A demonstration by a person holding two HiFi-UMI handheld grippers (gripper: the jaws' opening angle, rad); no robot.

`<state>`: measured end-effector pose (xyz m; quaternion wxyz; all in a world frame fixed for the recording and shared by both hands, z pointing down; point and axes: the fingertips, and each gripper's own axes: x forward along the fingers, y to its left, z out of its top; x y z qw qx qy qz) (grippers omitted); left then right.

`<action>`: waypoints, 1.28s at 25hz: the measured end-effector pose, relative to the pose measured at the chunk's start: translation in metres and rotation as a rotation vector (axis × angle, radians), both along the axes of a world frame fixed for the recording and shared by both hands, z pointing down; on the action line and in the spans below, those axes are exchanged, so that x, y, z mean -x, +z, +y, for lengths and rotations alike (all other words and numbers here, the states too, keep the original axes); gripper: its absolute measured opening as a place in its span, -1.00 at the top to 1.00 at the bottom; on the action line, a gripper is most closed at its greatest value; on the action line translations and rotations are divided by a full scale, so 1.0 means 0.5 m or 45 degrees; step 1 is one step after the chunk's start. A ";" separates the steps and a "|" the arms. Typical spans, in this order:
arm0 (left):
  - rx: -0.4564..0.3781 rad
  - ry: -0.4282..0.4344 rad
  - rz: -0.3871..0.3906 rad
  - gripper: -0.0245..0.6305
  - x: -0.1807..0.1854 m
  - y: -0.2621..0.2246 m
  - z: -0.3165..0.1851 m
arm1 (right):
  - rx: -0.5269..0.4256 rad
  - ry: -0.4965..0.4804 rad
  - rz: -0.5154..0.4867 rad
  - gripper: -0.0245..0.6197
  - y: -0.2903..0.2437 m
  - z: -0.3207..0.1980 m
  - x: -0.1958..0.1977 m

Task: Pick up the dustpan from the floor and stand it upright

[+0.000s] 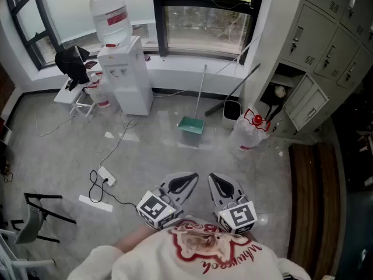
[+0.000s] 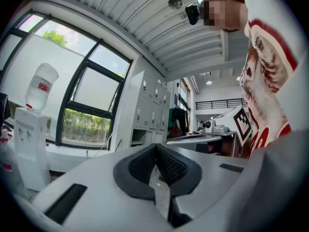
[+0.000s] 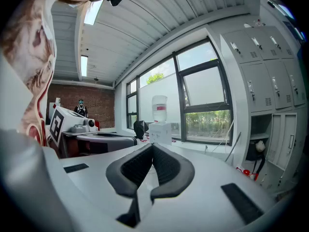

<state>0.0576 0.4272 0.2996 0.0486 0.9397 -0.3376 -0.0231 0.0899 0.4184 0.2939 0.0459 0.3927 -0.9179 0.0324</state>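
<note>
The left gripper (image 1: 189,180) and right gripper (image 1: 214,181) are both closed on nothing, close to the person (image 1: 195,254). The green dustpan (image 1: 191,125) sits on the floor (image 1: 148,159) below the window (image 1: 205,23), well apart from them. A water bottle (image 1: 110,16) tops the dispenser (image 1: 127,77); what the small bin (image 1: 232,109) holds cannot be made out

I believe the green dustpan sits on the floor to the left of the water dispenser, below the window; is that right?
Not quite: in the head view the green dustpan sits on the floor to the right of the water dispenser, below the window.
</note>
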 end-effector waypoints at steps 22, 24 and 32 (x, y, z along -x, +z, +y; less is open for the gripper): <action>0.011 -0.030 -0.009 0.86 -0.015 -0.005 -0.008 | 0.056 0.012 0.013 0.85 0.022 -0.021 -0.023; 0.026 -0.035 -0.014 0.86 -0.009 0.005 -0.007 | 0.071 -0.002 0.022 0.85 0.033 -0.022 -0.017; 0.013 -0.029 0.018 0.86 0.004 0.006 -0.078 | 0.049 0.016 -0.006 0.85 0.027 -0.080 -0.008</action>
